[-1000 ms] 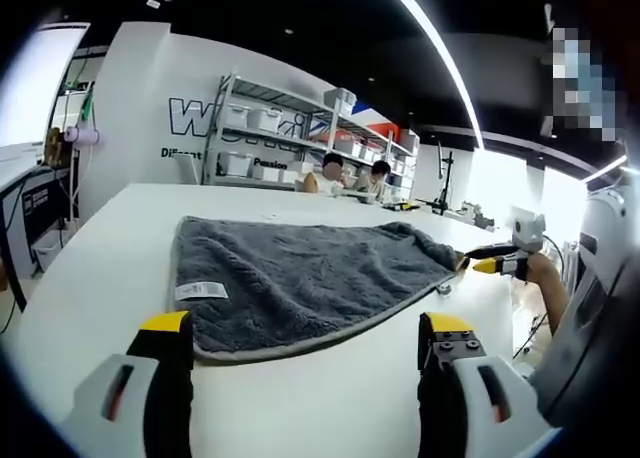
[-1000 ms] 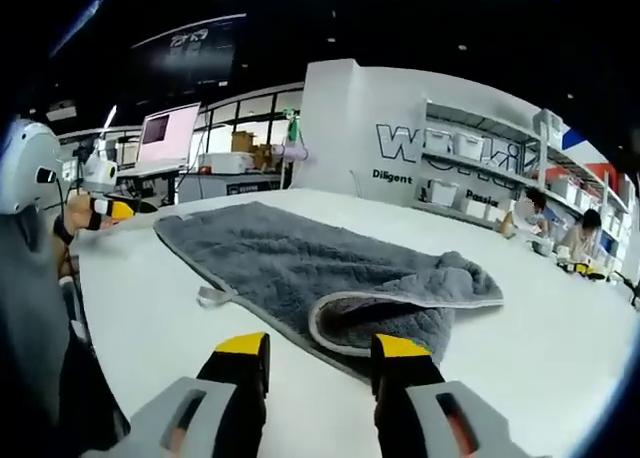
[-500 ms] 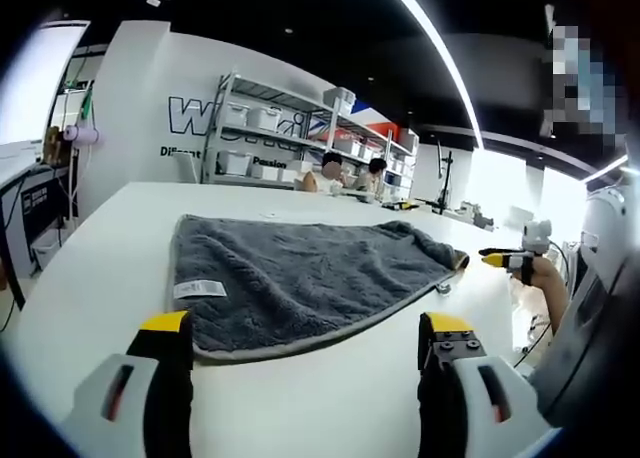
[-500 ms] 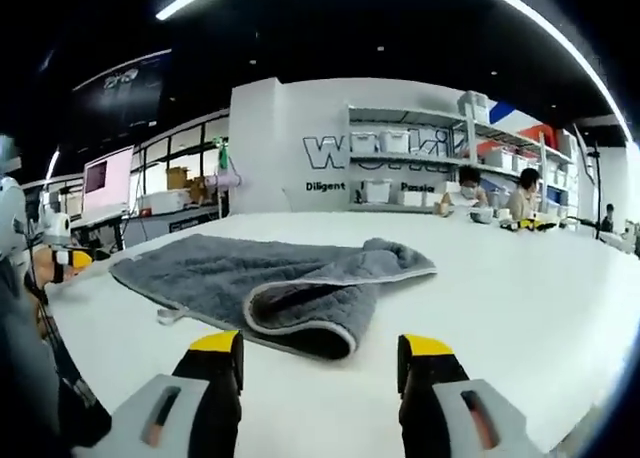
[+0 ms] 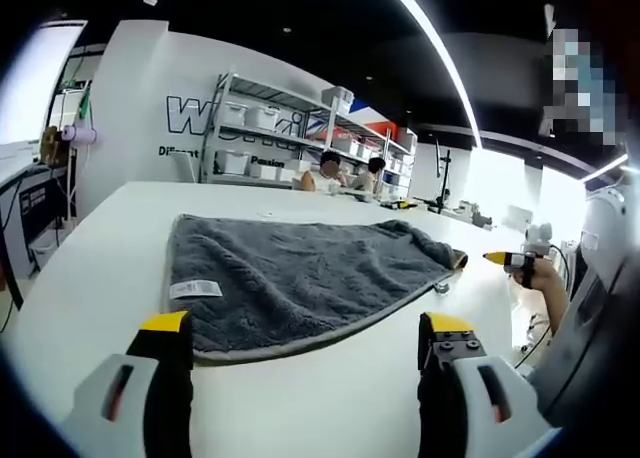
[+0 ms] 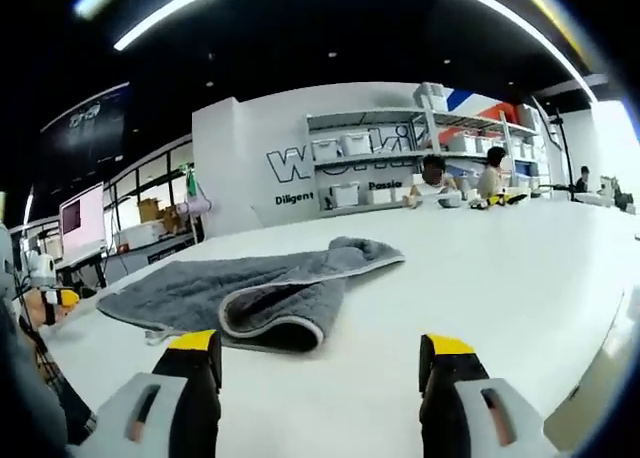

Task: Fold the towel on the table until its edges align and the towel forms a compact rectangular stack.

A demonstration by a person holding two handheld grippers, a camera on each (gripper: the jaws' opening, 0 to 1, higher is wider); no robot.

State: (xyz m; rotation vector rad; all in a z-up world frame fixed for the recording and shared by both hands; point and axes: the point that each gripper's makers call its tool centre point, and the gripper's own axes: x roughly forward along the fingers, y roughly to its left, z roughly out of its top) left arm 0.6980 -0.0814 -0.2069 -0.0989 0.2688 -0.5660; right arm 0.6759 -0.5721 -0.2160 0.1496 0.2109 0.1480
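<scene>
Grey plush towel (image 5: 300,278) spread on white table (image 5: 90,268) straight ahead of left gripper (image 5: 305,336), near hem just beyond the parted, empty jaws, long axis running crosswise. Ahead and left of right gripper (image 6: 318,350), jaws likewise apart and empty, a rolled-over corner with pale piped edging; white label (image 5: 194,290) near the left hem. Left gripper looks nearer.

We stood in large open lab or workshop hall. Dark ceiling carried long light strips (image 5: 430,38). White wall (image 5: 140,98) bore big printed lettering (partly hidden by racks). Metal shelving (image 5: 280,128) held rows of white storage bins. People (image 5: 328,172) sat working at far benches. Monitor (image 6: 82,218) glowed on desk; broad white table (image 6: 480,268) ran across room.
</scene>
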